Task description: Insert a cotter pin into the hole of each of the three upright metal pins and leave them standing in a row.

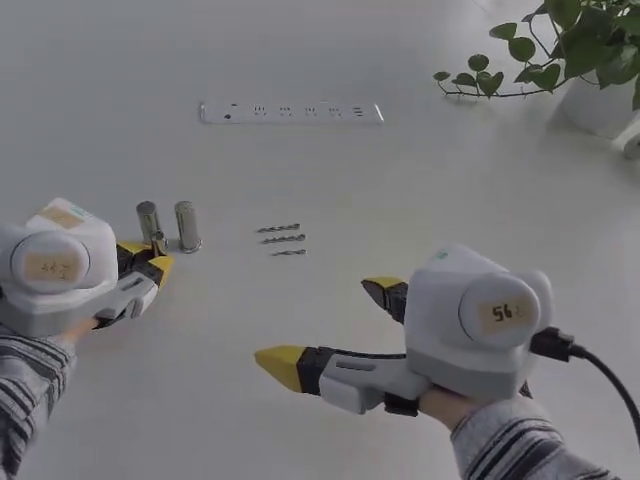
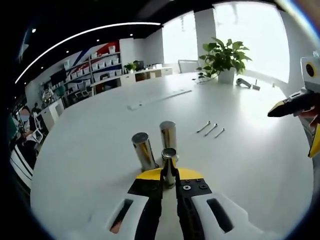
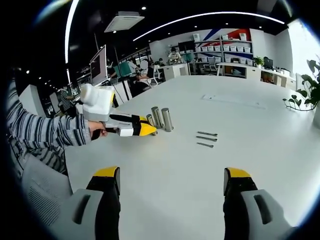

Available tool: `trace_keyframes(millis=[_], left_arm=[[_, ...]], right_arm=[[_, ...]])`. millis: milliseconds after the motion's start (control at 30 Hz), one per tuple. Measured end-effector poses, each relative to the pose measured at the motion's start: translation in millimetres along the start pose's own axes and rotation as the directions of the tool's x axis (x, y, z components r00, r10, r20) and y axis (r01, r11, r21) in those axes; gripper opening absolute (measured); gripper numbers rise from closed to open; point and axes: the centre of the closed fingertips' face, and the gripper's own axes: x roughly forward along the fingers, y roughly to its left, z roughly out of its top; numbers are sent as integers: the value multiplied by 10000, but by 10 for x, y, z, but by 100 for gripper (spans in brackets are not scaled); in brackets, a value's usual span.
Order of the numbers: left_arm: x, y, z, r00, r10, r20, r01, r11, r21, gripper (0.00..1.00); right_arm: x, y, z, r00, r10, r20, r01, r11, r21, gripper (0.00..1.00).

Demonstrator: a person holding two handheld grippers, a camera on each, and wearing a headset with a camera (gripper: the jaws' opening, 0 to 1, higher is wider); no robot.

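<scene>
Three short steel pins stand at the left of the white table. Two are free: one [image 1: 148, 220] and one to its right [image 1: 186, 226]. The third pin [image 1: 158, 242], closest to me, is clamped between the yellow-tipped jaws of my left gripper [image 1: 150, 258]; the left gripper view shows that gripper [image 2: 169, 176] shut on this pin [image 2: 169, 159], with the free pins [image 2: 144, 150] just behind. Three cotter pins [image 1: 283, 239] lie side by side right of the pins. My right gripper [image 1: 330, 325] hovers in front of them, open and holding nothing [image 3: 172, 177].
A white power strip [image 1: 290, 112] lies at the far side of the table. A potted plant [image 1: 570, 45] stands at the far right corner. A black cable [image 1: 600, 375] trails from the right gripper. Bare tabletop [image 1: 400, 200] lies between the cotter pins and the plant.
</scene>
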Motion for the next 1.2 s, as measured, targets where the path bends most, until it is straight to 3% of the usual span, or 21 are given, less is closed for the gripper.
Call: trace_keyframes(millis=[133,433,900,1200], left_arm=[[-1,-52,4,9998,-210,15,210,9998,-20,5],[-32,-292,96,9969,-737,268,737,9973,10,5],[-14,-648,124,9883,-1430,529,1437,9896,-97,5],[-26,-760,82,9829,-1766,518,1758,9842,190,5]], right_arm=[[-16,-12,10,10000,-43,17,43,10000,2,83],[-47,-33,11,9999,-154,10,154,9999,22,83],[-85,-40,13,9997,-246,17,246,9997,35,83],[-105,-46,-5,9997,-248,-29,249,9997,80,82]])
